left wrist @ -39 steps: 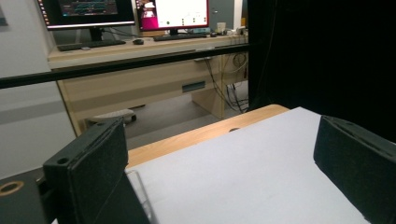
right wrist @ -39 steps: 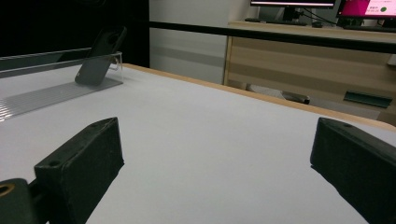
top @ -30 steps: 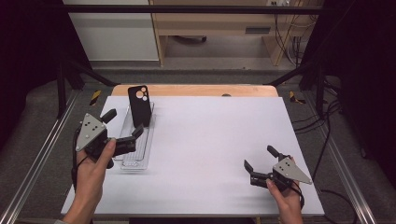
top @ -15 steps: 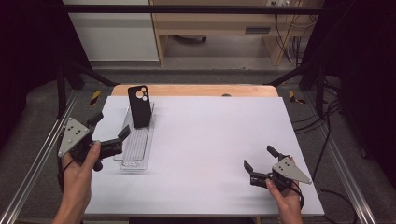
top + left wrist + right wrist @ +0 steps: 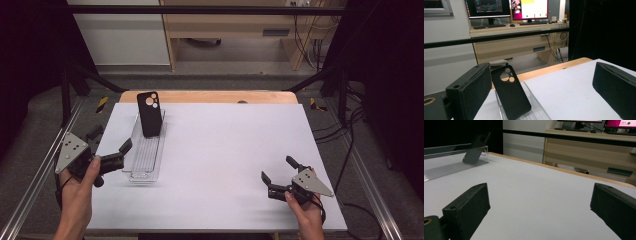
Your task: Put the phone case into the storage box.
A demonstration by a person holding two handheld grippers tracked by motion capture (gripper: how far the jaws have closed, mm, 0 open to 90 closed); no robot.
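wood desk [image 5: 519, 47], 2 monitors [image 5: 489, 7], grey floor [image 5: 240, 80]

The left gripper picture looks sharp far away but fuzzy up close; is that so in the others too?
Left gripper view: the monitors read clearly, the near black jaws are soft. Right gripper view: the same, and the phone case is dim against a dark backdrop. High view: evenly lit white table, slightly grainy, dark surroundings, faint shadows under the clear tray.

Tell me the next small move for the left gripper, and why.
Probably ease the left gripper forward toward the black phone case: its jaws are open and empty, and the case leans at the far end of the clear tray, just ahead. The right gripper is far off.
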